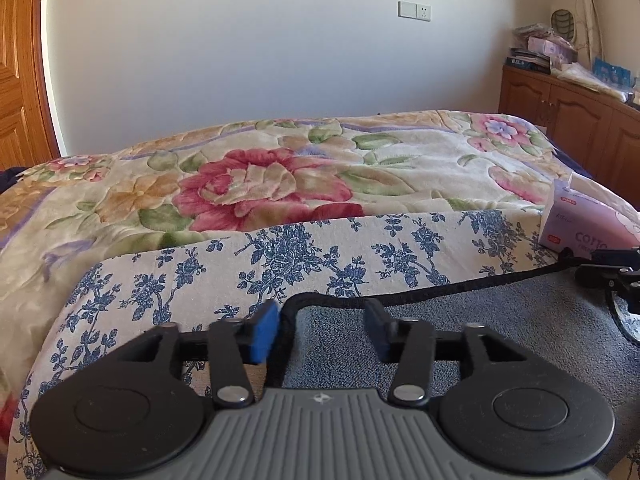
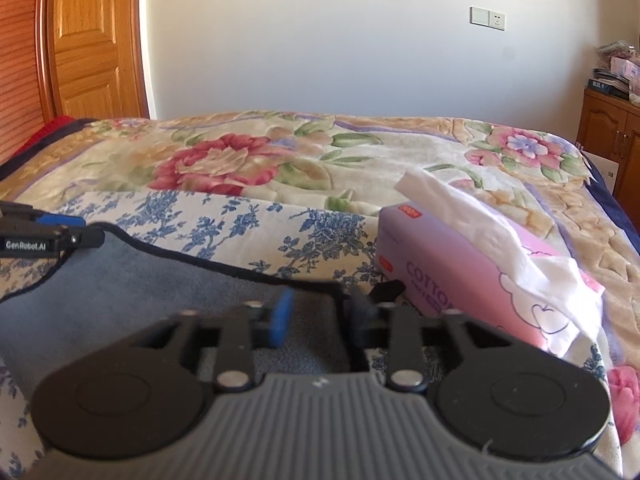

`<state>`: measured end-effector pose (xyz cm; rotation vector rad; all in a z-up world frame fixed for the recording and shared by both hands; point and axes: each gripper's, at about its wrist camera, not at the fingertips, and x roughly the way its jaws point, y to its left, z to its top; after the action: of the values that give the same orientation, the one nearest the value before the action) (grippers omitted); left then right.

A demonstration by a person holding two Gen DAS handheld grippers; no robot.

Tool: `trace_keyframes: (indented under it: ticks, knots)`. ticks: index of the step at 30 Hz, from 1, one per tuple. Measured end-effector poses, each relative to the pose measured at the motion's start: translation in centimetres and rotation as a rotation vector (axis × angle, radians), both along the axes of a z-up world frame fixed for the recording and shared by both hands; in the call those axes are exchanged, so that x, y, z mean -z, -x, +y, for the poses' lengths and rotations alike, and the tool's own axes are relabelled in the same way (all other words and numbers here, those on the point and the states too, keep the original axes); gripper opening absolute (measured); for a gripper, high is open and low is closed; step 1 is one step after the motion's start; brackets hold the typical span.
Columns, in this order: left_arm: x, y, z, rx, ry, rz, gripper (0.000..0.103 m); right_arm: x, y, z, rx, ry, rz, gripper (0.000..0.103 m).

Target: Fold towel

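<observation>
Here, both hand-held grippers (image 1: 325, 330) (image 2: 320, 318) wide apart over towel (image 1: 460, 328) corners, tissue box (image 2: 460, 276) beside right edge

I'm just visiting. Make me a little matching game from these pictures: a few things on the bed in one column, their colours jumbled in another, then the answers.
Things:
1. towel
2. tissue box
3. patterned cloth under the towel
4. pads on the right tool

Colours:
A. pink and lilac
B. bright blue
C. grey-blue with a dark edge
D. cream with blue flowers

Pairs: 1-C, 2-A, 3-D, 4-B
</observation>
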<state>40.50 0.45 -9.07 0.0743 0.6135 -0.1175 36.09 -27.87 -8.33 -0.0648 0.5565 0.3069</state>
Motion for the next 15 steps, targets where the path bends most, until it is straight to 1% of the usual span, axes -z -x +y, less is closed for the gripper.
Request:
trace_keyframes:
  ticks: [1,2,4,6,8,10,15]
  knots:
    - [-0.1,0.1,-0.1,-0.002,-0.011,-0.003,0.069,-0.2,0.1,0.0,-0.001,0.003,0.002,0.044]
    - [-0.3,0.3,-0.2,-0.004,-0.019,-0.008,0.07,-0.4,0.3,0.0,-0.002,0.008,0.004,0.045]
    - [-0.7,0.7,-0.4,-0.007,-0.025,-0.011,0.079,-1.0,0.7,-0.1,0.001,0.007,0.004,0.045]
    - [-1.2,1.2,-0.6,-0.012,-0.029,-0.022,0.085,-1.5,1.2,-0.2,0.002,0.0,0.005,0.047]
    - [-1.8,1.7,-0.8,-0.011,-0.028,-0.027,0.086,-2.0,1.8,-0.2,0.003,-0.001,0.003,0.05]
    - [-2.3,2.2,-1.0,-0.007,-0.019,-0.027,0.091,-2.6,2.4,-0.2,0.005,-0.006,0.004,0.052]
    - [-3.7,3.9,-1.4,-0.008,0.008,-0.033,0.097,-3.8,4.1,-0.2,0.019,-0.025,0.008,0.062]
